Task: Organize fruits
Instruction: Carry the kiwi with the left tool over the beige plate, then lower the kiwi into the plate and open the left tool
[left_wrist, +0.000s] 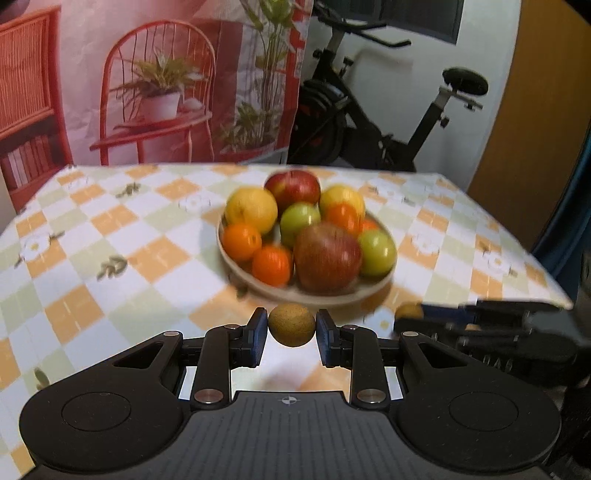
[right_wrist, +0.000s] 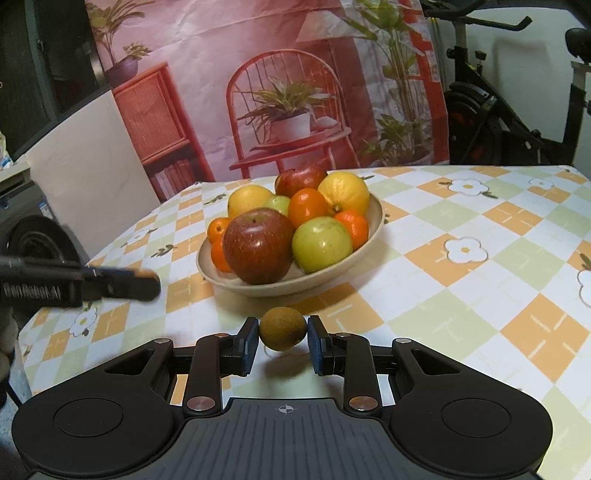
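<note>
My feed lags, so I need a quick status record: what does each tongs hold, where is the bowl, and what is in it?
left tongs: shut on a small brown fruit
right tongs: shut on another small brown fruit
bowl: on the checked tablecloth, just beyond both tongs
bowl contents: red apples, green apples, oranges, yellow fruits, piled high
fruit loose on the cloth: none seen
</note>
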